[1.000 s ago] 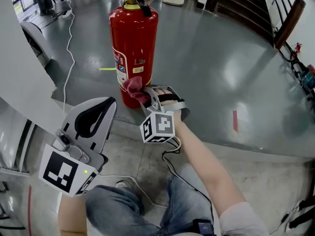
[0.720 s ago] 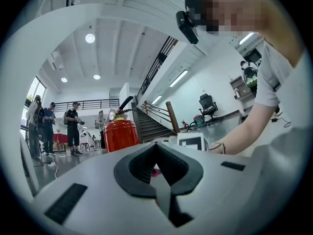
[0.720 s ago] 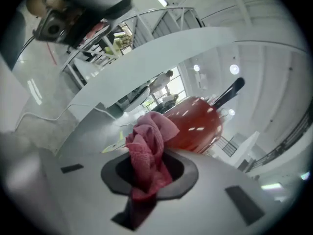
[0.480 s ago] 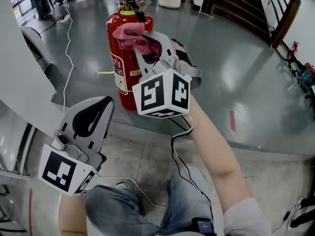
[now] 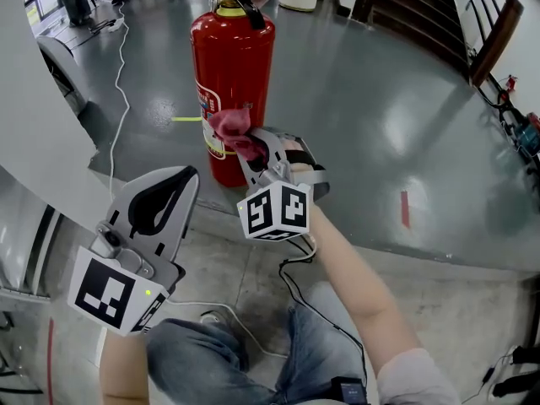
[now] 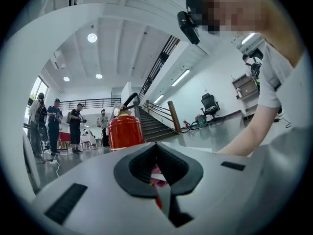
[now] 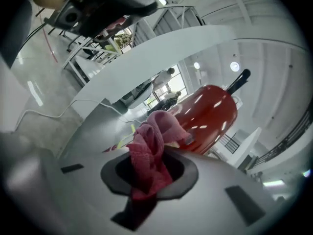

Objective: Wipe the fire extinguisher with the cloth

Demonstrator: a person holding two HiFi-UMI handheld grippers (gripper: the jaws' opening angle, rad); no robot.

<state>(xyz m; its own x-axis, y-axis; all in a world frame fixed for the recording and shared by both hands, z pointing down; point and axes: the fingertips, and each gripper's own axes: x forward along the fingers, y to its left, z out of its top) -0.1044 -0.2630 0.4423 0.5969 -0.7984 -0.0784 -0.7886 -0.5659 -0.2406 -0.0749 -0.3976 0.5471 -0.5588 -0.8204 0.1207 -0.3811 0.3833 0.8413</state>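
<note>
A red fire extinguisher with a black handle stands upright on the glossy grey floor; it also shows in the left gripper view and the right gripper view. My right gripper is shut on a pink-red cloth, and the bunched cloth presses against the lower front of the cylinder, over its label. In the right gripper view the cloth bulges out between the jaws. My left gripper hangs at the lower left, away from the extinguisher, its jaws together with nothing in them.
A white cable trails over the floor left of the extinguisher, by a yellow tape mark. A white curved panel fills the left edge. A staircase rises at the back right. Several people stand far off.
The right gripper with the cloth rose from the extinguisher's base to near its top, then came back down to the lower middle of the cylinder. The left gripper stayed put.
</note>
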